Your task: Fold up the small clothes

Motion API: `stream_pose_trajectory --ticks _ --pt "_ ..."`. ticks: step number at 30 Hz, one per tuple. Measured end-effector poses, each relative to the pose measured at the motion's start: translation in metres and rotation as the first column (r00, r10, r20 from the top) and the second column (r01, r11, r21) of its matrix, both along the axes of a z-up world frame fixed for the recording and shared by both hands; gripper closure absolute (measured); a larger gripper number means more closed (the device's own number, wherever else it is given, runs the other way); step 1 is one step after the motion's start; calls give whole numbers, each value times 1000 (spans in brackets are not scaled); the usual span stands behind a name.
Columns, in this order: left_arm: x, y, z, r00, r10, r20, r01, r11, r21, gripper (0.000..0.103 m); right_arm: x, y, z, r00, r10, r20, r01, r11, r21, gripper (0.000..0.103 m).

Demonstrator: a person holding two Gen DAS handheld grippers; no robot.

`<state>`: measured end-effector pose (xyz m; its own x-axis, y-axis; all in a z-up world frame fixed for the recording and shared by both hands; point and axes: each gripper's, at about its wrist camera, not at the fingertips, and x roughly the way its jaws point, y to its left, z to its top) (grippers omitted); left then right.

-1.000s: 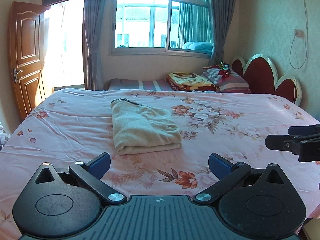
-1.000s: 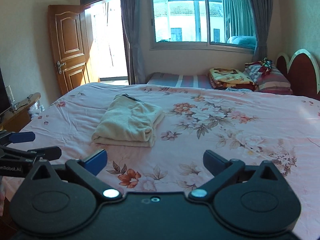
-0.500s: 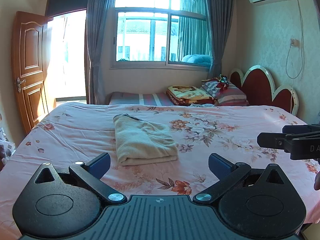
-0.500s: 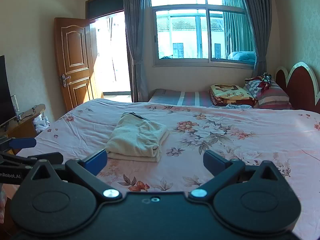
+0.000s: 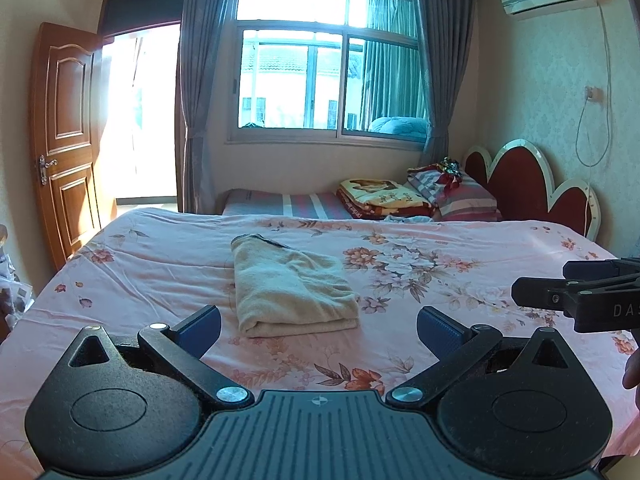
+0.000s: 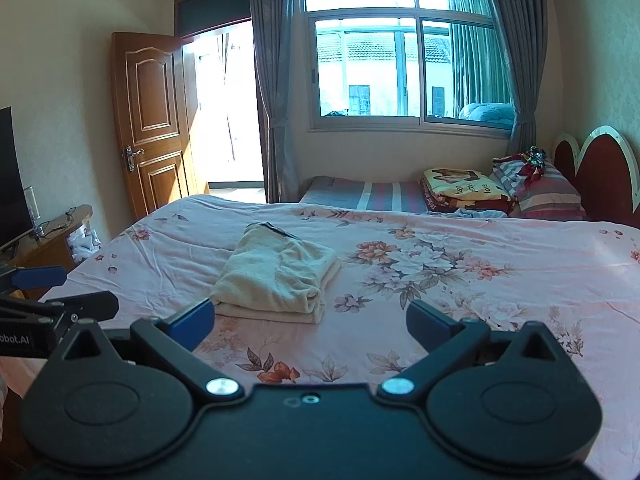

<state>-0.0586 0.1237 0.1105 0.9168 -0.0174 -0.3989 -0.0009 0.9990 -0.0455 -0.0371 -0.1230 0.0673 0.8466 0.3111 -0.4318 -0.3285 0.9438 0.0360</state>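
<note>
Left wrist: right gripper [image 5: 584, 296] cut off at frame edge; both grippers' fingers [image 5: 200, 330] spread wide, empty; folded cream garment [image 5: 290, 290] on bed [image 5: 440, 280]

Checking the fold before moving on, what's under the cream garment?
The garment lies folded on the floral bedsheet; a dark edge shows at its far end. Anything beneath or inside the folds is hidden.

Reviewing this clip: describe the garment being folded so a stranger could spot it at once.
Start from the big bed under its pink floral sheet. On its left-centre lies the cream garment, folded into a thick rectangle with a dark trim at its far end. It is the only plain piece; the patterned blankets sit stacked under the window.
</note>
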Motion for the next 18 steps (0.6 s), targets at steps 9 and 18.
stream_pose_trajectory --ticks 9,18 --pt "0 -1 -1 1000 8 3 -8 1000 1 0 1 -2 1 1000 2 0 -2 1000 -3 1" --pt "0 -4 1 1000 5 9 -5 1000 5 0 0 -3 2 1000 -4 4 4 1000 -4 1"
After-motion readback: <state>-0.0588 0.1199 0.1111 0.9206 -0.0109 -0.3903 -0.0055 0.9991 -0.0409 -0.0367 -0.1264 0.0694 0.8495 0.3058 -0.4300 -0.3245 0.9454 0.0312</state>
